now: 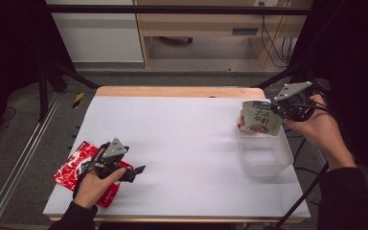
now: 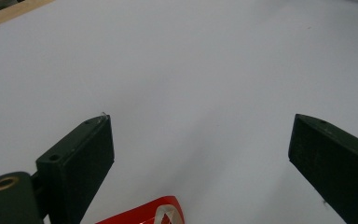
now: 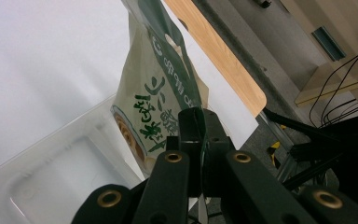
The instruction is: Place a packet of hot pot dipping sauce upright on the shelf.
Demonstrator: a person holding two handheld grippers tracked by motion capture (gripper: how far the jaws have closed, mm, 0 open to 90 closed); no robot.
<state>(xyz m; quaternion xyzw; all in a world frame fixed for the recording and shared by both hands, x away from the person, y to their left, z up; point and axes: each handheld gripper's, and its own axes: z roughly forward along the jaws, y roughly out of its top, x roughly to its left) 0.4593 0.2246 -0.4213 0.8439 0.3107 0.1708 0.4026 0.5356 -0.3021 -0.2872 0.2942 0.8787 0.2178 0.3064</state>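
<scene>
At the far right of the white-covered counter [image 1: 187,139], the right gripper [image 1: 279,109] holds a pale green snack pouch [image 1: 258,118] above the far end of a clear plastic bin [image 1: 264,154]. The pouch is beige-green with a dark green band along its top, dark green printed characters down its face and a round picture of brown food low on the front; in the right gripper view the pouch [image 3: 161,93] hangs tilted, and the 2 jaws are pressed together on its edge. The bin [image 3: 51,177] lies just under it, with see-through walls and a pale floor.

At the near left, the left gripper [image 1: 135,171] sits low over the counter, with the person's left hand [image 1: 96,182] resting over a red snack packet [image 1: 79,165] that lies flat at the counter's left edge. In the left gripper view its jaws stand wide apart with nothing between them, and a corner of the red packet [image 2: 147,213] shows at the bottom.
</scene>
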